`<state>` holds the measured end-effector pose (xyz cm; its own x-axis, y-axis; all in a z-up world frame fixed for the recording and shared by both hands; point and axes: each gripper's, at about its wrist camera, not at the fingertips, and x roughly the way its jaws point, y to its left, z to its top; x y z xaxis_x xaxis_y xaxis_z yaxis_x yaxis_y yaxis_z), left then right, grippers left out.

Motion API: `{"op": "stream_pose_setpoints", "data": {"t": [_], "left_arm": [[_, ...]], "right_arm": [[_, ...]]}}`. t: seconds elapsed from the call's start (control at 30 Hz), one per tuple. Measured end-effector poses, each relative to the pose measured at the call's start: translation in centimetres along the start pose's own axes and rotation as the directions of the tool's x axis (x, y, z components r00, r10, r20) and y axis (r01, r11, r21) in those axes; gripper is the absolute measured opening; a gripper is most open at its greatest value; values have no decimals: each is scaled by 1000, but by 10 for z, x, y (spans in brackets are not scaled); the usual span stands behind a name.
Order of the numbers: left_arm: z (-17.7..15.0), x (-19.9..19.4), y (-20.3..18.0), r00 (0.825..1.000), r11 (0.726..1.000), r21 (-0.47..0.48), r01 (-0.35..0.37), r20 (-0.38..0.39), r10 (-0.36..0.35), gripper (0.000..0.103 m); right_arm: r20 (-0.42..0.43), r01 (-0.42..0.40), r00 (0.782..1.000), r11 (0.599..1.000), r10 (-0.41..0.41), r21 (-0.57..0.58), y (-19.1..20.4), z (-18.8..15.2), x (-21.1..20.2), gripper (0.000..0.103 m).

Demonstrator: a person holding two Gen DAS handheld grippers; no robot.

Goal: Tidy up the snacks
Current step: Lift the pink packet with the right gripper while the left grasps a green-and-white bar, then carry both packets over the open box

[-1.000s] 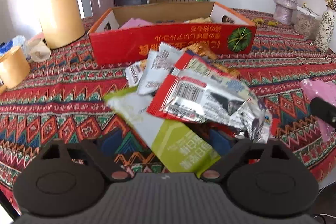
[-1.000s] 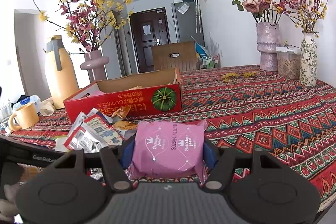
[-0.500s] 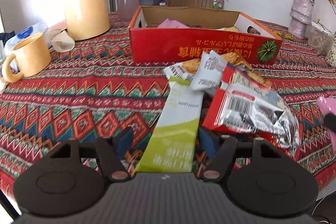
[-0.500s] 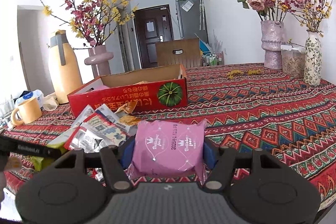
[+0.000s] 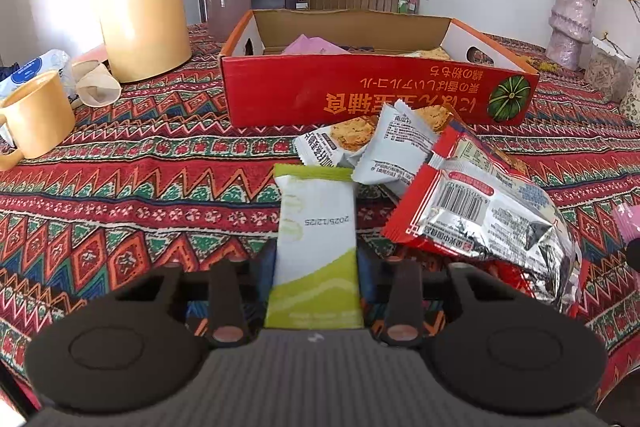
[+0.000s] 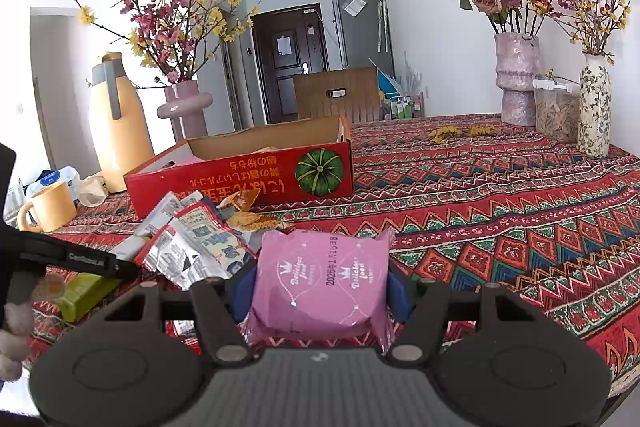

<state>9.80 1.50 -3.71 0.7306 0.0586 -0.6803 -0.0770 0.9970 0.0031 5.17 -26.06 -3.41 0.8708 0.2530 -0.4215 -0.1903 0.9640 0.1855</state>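
Both jaws pinch a packet: the left gripper (image 5: 316, 263) holds the green-white packet (image 5: 314, 247), dated 2025/12/25 and now straight, not slanted; the right gripper (image 6: 320, 287) keeps the pink "Delicious food" packet (image 6: 322, 281) before the red box (image 6: 248, 175)

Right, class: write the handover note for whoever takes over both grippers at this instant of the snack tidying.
Left gripper: shut on the green and white packet, held above the tablecloth.
Right gripper: shut on the pink packet, also lifted.
Red cardboard box: open, straight ahead; a pink packet and a biscuit packet already lie inside.
Loose pile: several packets in front of the box, including the red and silver one.
Left to do: probably drop both held packets into the box, then clear the pile.
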Motion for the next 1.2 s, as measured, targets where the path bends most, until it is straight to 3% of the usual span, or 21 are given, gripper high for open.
{"op": "stream_pose_setpoints", "data": {"t": [0.3,0.6,1.2], "left_arm": [[-1,-34,10,996,1000,-4,-16,88,17,39],[18,-67,5,976,1000,-5,-9,215,10,39],[72,-62,-11,952,999,-6,34,306,-30,39]], "right_arm": [[3,-9,1000,1000,10,-19,10,1,0,63],[51,-6,999,999,9,-48,19,16,-4,63],[168,6,986,997,8,-79,30,67,19,63]]}}
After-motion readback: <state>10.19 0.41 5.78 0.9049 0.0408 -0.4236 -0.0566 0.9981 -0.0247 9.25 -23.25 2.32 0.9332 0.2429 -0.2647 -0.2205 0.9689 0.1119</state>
